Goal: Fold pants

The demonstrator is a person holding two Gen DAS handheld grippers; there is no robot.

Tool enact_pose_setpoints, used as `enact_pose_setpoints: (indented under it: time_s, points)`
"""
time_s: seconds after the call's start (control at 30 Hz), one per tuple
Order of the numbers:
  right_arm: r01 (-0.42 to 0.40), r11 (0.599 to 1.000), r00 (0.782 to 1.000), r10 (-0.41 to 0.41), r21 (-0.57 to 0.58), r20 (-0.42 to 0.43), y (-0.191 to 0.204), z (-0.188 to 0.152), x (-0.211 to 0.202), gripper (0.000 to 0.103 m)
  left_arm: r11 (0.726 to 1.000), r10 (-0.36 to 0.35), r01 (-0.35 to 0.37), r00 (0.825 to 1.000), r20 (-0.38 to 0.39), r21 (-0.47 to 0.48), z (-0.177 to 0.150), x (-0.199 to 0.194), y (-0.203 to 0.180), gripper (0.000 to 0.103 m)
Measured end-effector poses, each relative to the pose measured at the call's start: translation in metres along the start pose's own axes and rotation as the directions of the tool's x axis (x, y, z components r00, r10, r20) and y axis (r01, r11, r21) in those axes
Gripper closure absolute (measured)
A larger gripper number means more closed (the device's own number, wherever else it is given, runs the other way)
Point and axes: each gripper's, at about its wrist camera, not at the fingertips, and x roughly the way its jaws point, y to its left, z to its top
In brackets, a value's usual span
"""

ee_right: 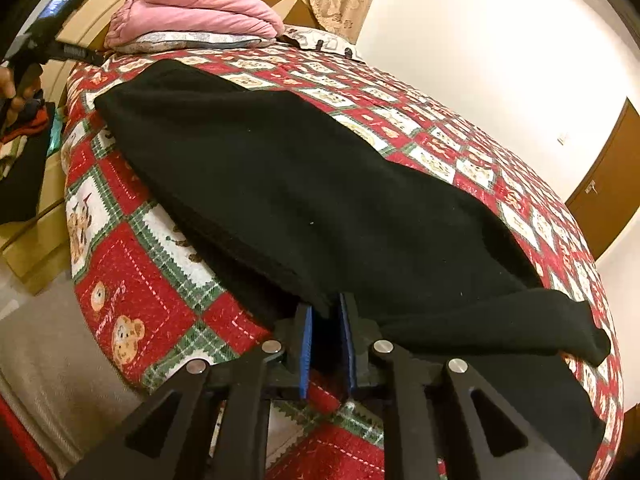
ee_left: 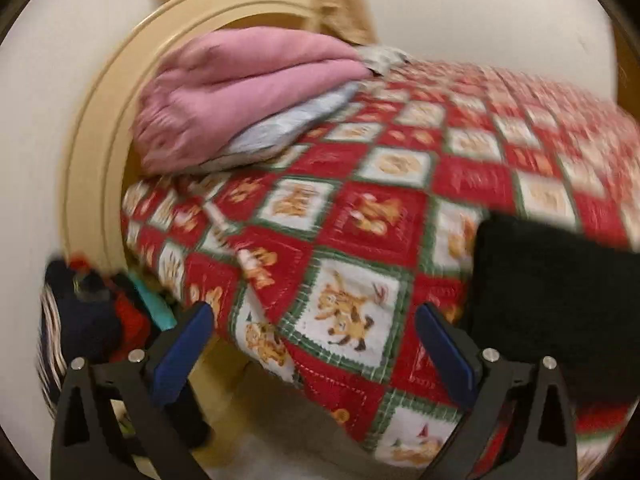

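Note:
Black pants [ee_right: 304, 192] lie folded lengthwise across the red, white and green bear-print quilt [ee_right: 132, 288]. My right gripper [ee_right: 326, 322] is shut on the near edge of the pants at the bed's front side. My left gripper [ee_left: 314, 326] is open and empty above the quilt [ee_left: 344, 240], with one end of the black pants [ee_left: 552, 288] just to its right. The left gripper also shows in the right wrist view [ee_right: 48, 28], held at the far left by the bed's head.
A pink folded blanket [ee_left: 240, 92] on a pale pillow [ee_left: 288, 128] lies by the cream headboard [ee_left: 92, 152]. A pile of clothes [ee_left: 92, 312] sits left of the bed. A brown door [ee_right: 608, 184] is at the right wall.

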Motion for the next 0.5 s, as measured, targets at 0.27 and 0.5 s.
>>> enact_pose_setpoints:
  time_s: [0.27,0.5]
  points:
    - [-0.021,0.996,1.0,0.021,0.089,0.007,-0.012,0.011,-0.008,0.085,0.956,-0.292,0.293,0.955,0.056,-0.027,-0.014,-0.048,-0.072,0.001]
    - [-0.037,0.888,0.98,-0.058,0.459,0.19,-0.119,0.001,-0.079,0.03,0.969,-0.216,0.224,0.973,-0.086,0.104,-0.045,-0.016,-0.149,0.001]
